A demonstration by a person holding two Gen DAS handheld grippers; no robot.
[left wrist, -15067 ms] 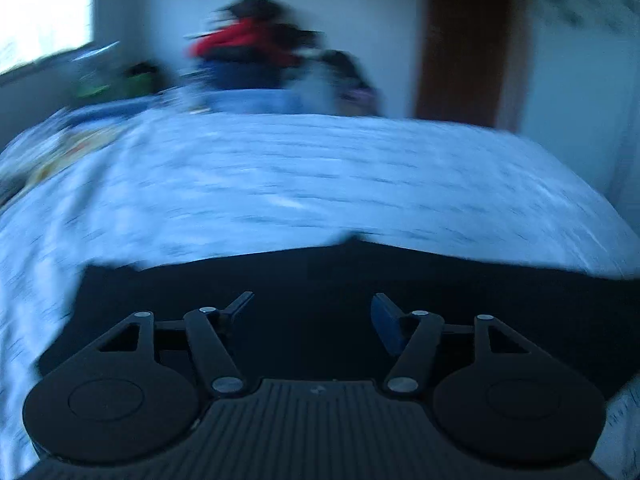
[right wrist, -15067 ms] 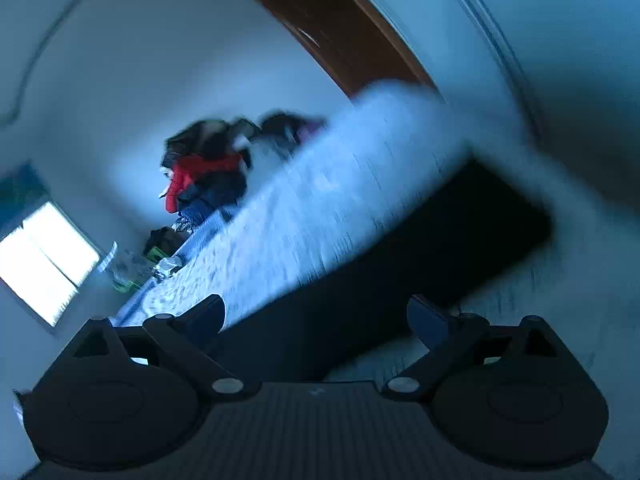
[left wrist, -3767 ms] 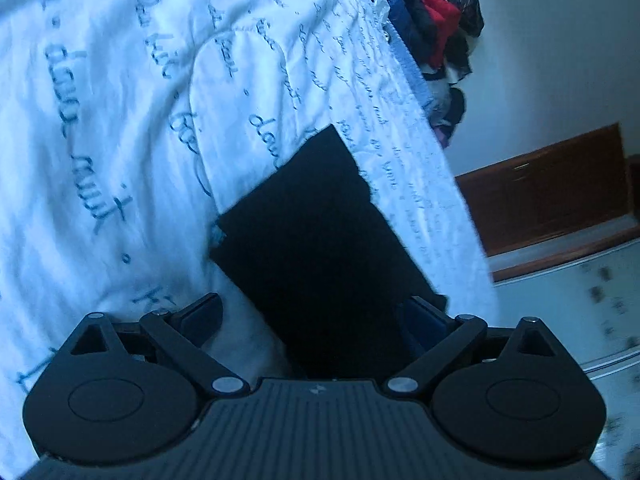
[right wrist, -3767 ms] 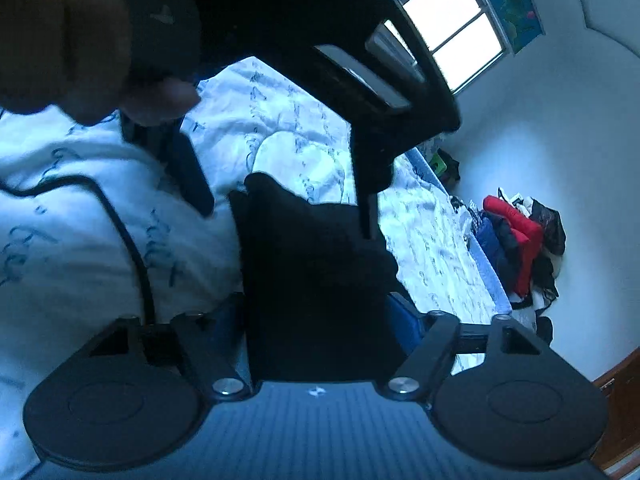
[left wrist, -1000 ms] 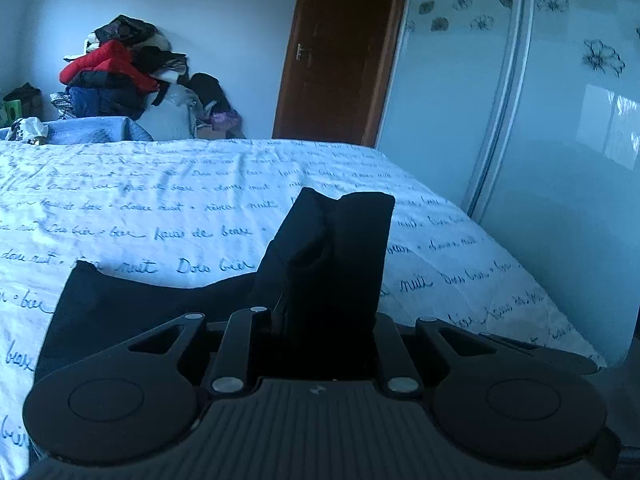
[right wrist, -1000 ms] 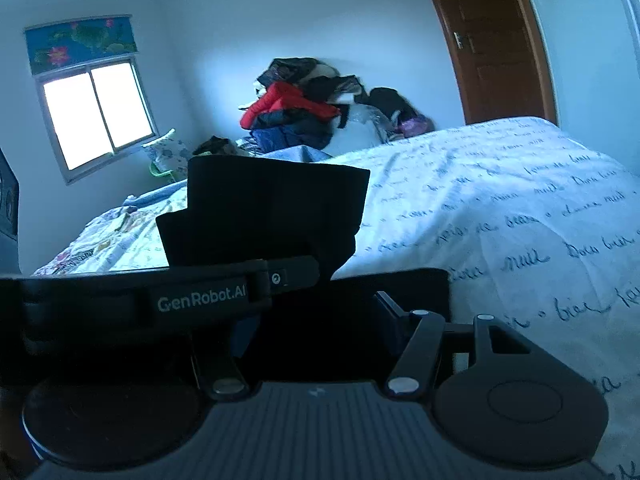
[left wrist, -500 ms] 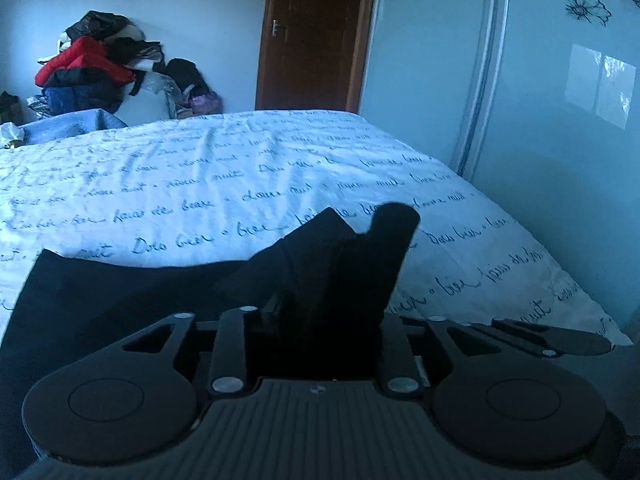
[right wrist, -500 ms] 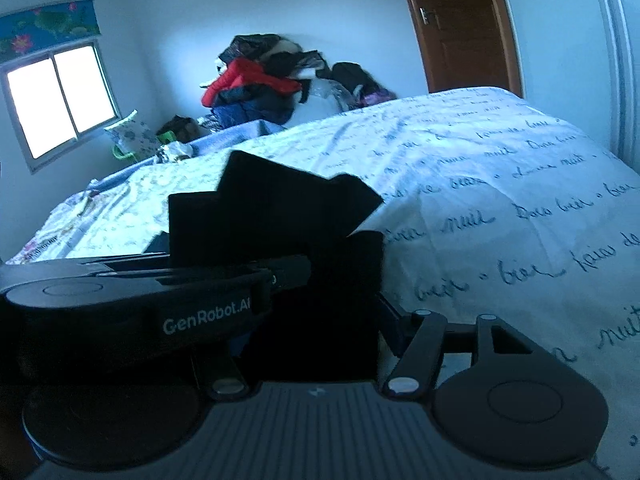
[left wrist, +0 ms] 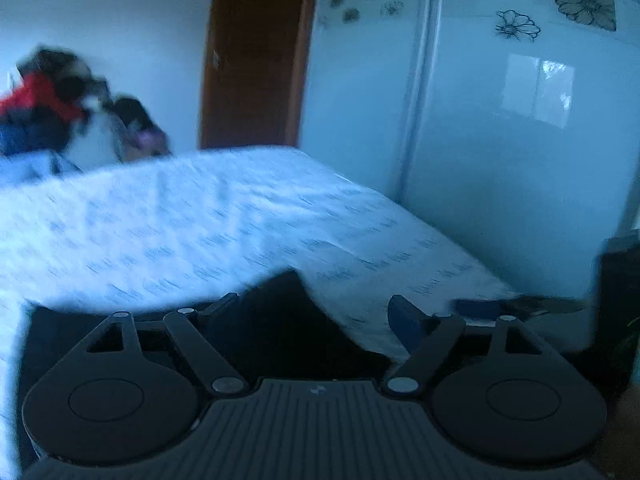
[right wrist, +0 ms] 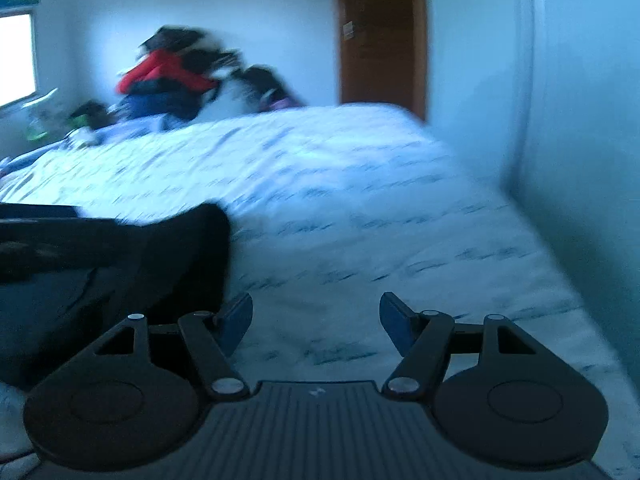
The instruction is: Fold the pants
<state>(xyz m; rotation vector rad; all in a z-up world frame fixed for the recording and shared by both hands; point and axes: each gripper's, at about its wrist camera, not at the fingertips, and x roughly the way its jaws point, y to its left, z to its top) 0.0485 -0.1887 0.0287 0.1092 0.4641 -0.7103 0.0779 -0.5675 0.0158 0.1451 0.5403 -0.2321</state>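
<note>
Your left hand-held gripper (left wrist: 316,308) was opening, with nothing pinched, above the black pants (left wrist: 280,320) on the bed (left wrist: 200,220). Your right hand-held gripper (right wrist: 316,316) (also opening, empty) had them just to its left, so your left hand was nearer.

The bed (right wrist: 360,208) lies bare ahead and to the right; the black pants (right wrist: 120,264) block the left. A wardrobe (left wrist: 500,140) walls the right edge; a clothes heap (right wrist: 172,76) crowds the far end.

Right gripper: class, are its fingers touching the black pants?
Apart. The right wrist view shows the right gripper opening over bare bedsheet, the black pants lying left of its fingers.
</note>
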